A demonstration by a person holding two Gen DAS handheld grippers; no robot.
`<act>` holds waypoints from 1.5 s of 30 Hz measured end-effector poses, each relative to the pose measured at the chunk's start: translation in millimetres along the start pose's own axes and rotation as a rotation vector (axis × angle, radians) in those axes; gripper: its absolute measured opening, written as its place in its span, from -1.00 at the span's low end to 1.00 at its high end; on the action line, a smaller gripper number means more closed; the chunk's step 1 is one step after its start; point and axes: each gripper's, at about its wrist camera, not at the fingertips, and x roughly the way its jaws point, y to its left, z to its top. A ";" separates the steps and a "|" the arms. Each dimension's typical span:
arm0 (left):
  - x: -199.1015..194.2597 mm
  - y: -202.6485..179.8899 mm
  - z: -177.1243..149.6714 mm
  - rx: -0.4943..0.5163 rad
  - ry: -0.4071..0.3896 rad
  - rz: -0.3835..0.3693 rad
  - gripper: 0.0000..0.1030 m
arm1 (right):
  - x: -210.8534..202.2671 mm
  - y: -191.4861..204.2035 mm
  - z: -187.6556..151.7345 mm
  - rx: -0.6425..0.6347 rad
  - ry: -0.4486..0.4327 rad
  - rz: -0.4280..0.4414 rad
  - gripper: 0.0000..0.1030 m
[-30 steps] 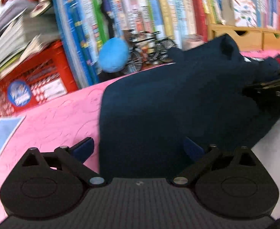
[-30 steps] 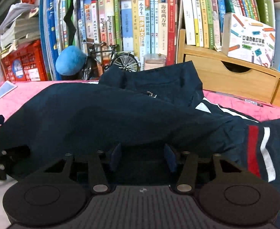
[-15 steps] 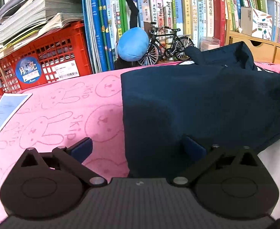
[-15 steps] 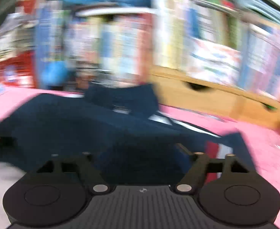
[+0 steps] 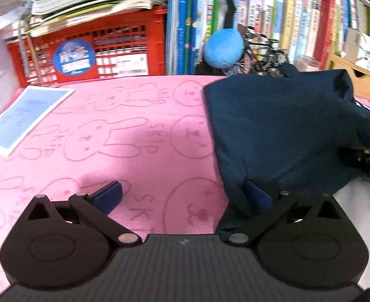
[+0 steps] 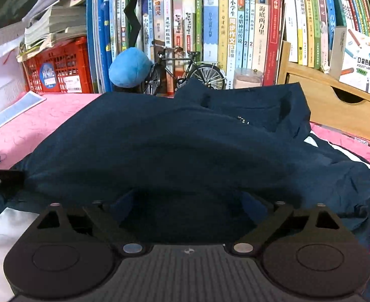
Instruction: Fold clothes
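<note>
Navy woven fabric fills the near field of both wrist views: 1 dark jacket (image 6: 185, 146) lies bunched on the pink cloth (image 5: 109, 151), its left edge folded into a fairly straight line, its collar raised toward the shelves.

Right gripper (image 6: 185, 201): jaws have just been opening and now stand wide apart. Jacket fabric lies between and beneath the fingers, but the pads do not press on it — nothing is held.

Left gripper (image 5: 182, 196): jaws spread wide. The right finger (image 5: 258, 196) sits against the jacket's near corner; the left finger (image 5: 109, 193) hangs over bare pink cloth. No grip.

Handling estimate: the garment looks light, soft and limp, probably a thin and slightly slick shell (a small zip pull shows near the collar), so it will sag and slide rather than hold a crease. Recommended hold points — the hem corners or a doubled edge, 1 per gripper, pinching through both layers.

Surface: a towel-like cloth printed with rabbits; likely enough friction to keep the lower layer in place. A blue sheet of paper (image 5: 26, 115) lies at its left.

Room: behind the jacket stand a blue plush ball (image 6: 130, 68), a model bicycle (image 6: 185, 70), a red crate (image 6: 59, 68), a wooden drawer unit (image 6: 336, 110) and packed bookshelves (image 6: 235, 25).
</note>
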 end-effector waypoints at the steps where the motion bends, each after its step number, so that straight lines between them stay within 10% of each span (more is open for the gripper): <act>1: -5.9 -4.4 1.8 0.019 -0.025 0.035 0.98 | 0.0 -0.7 -0.3 0.000 0.001 0.004 0.83; 5: -26.2 -20.0 7.3 0.088 -0.105 0.123 0.97 | 0.3 0.0 -0.3 -0.009 0.012 0.013 0.99; 11: -40.7 -41.8 -11.3 0.232 -0.055 -0.060 0.97 | -2.0 -1.5 -1.1 0.003 0.012 0.022 1.00; 15: -26.9 -54.2 -28.5 0.357 -0.049 0.032 1.00 | -4.0 -2.3 -2.4 0.018 0.008 0.018 1.00; 20: -10.1 -32.9 -20.4 0.252 -0.092 0.207 1.00 | -16.0 -5.6 -6.9 0.036 -0.013 0.008 1.00; 29: -12.8 -10.6 -19.4 0.156 -0.059 0.118 1.00 | -36.3 -59.1 -15.6 0.053 -0.013 -0.160 0.99; 37: -6.0 27.9 -19.5 -0.091 -0.009 -0.009 1.00 | -63.8 -83.9 -24.3 0.090 -0.080 -0.018 0.93; 40: -12.2 30.1 -26.5 -0.047 -0.037 -0.022 1.00 | -78.8 -96.0 -24.9 0.174 -0.148 0.079 0.97; 45: -31.0 31.4 -29.8 0.021 -0.057 -0.002 1.00 | -62.8 -108.6 -25.3 0.117 -0.055 -0.093 0.77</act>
